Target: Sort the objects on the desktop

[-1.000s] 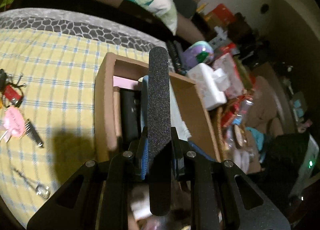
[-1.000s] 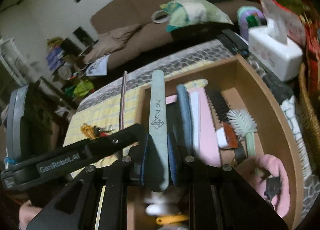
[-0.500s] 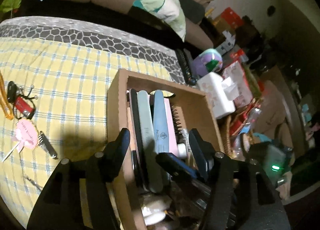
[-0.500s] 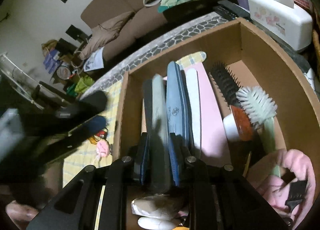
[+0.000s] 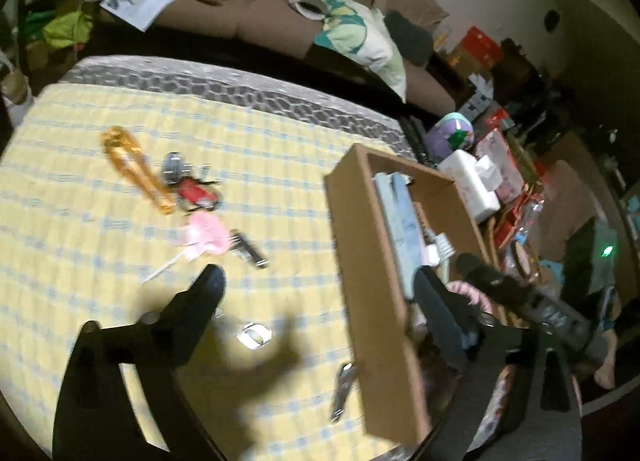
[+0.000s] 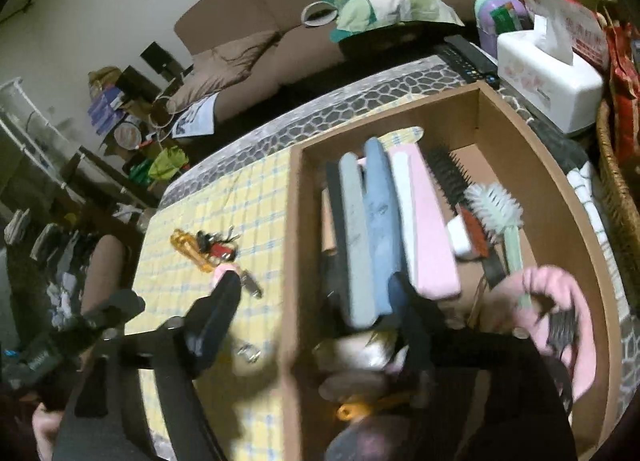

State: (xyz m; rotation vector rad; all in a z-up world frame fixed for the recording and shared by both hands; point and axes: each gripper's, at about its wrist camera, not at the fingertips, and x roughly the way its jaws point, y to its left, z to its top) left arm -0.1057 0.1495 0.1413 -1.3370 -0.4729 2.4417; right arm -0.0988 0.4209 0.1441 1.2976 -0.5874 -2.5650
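The cardboard box (image 6: 292, 245) holds a grey nail file (image 6: 356, 245), a blue file (image 6: 380, 229) and a pink file (image 6: 428, 229) side by side. My right gripper (image 6: 318, 305) hangs just above their near ends. Its jaws are opening and press on nothing. My left gripper (image 5: 320, 289) straddles the box's left wall (image 5: 372, 261) from above, over the yellow checked cloth (image 5: 100, 261). Its jaws are opening wide and nothing is held. On the cloth lie an orange carabiner (image 5: 132, 169), keys with a red tag (image 5: 194, 191), a pink tag (image 5: 206, 237) and a nail clipper (image 5: 342, 385).
A black hairbrush (image 6: 448, 177), a green brush (image 6: 496, 209) and a pink item (image 6: 560, 301) also lie in the box. A white tissue box (image 6: 548, 77) and a remote (image 6: 468, 57) stand behind it, a wicker basket (image 6: 616, 189) to its right. A sofa runs along the back.
Both grippers let go of their nail files, which now lie in the box. Both jaws opened wide. The left gripper swung left, out over the cloth.
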